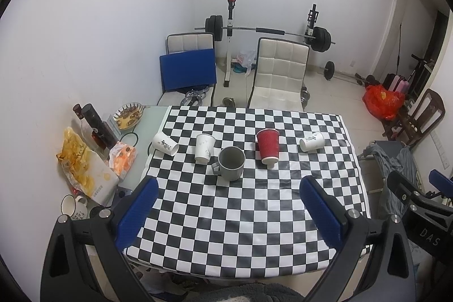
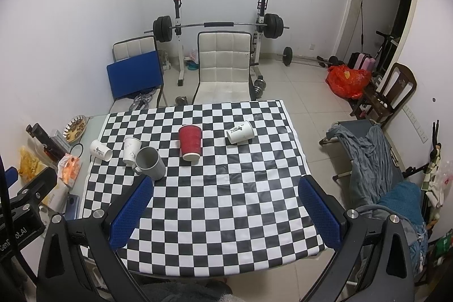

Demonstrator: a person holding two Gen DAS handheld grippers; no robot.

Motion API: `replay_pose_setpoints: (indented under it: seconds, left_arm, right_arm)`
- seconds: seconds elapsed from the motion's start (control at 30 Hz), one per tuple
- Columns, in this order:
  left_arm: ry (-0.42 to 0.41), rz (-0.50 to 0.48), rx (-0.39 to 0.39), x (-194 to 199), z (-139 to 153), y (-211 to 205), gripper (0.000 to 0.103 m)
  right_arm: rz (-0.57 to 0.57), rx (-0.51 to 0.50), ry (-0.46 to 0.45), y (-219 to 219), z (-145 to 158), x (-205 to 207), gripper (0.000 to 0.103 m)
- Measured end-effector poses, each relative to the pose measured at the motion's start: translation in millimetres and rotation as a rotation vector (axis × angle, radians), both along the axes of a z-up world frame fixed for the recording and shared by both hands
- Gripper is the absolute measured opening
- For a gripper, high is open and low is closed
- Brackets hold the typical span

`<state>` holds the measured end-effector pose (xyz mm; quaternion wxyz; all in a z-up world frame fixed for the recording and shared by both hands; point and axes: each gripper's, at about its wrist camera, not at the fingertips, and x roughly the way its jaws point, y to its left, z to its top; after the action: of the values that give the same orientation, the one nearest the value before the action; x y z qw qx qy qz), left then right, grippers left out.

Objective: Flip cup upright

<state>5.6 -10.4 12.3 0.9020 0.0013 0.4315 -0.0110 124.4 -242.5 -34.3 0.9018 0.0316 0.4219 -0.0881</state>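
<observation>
Red paper cup (image 1: 268, 145) was lying tipped over mid-table on the checkered cloth (image 1: 240, 217), with three white paper cups also down: one (image 1: 311, 141) to its right, two (image 1: 165, 143) to its left. Grey mug (image 1: 230, 163) stood upright. Both grippers, left (image 1: 229, 210) and right (image 2: 226, 212), hung spread wide, holding nothing.

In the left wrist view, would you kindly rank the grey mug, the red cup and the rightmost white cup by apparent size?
1. Grey mug and red cup: look alike, and the mug sits nearer, so unranked.
2. Rightmost white cup: smallest.
</observation>
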Motion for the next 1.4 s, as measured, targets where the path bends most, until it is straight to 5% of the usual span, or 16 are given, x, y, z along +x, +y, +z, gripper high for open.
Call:
replay_pose_setpoints:
  seconds: [0.87,1.13,1.4]
  left_arm:
    - [0.008,0.022,-0.005,10,12,-7,0.102]
    - [0.109,0.192,0.054,60,-34,7,0.102]
    - [0.255,0.393,0.148,126,-118,45,0.102]
  right_arm:
    - [0.039,0.010,0.015,15,4,20,0.103]
    - [0.123,0.058,0.090,22,-54,61,0.103]
    - [0.277,0.115,0.271,81,-172,128,0.103]
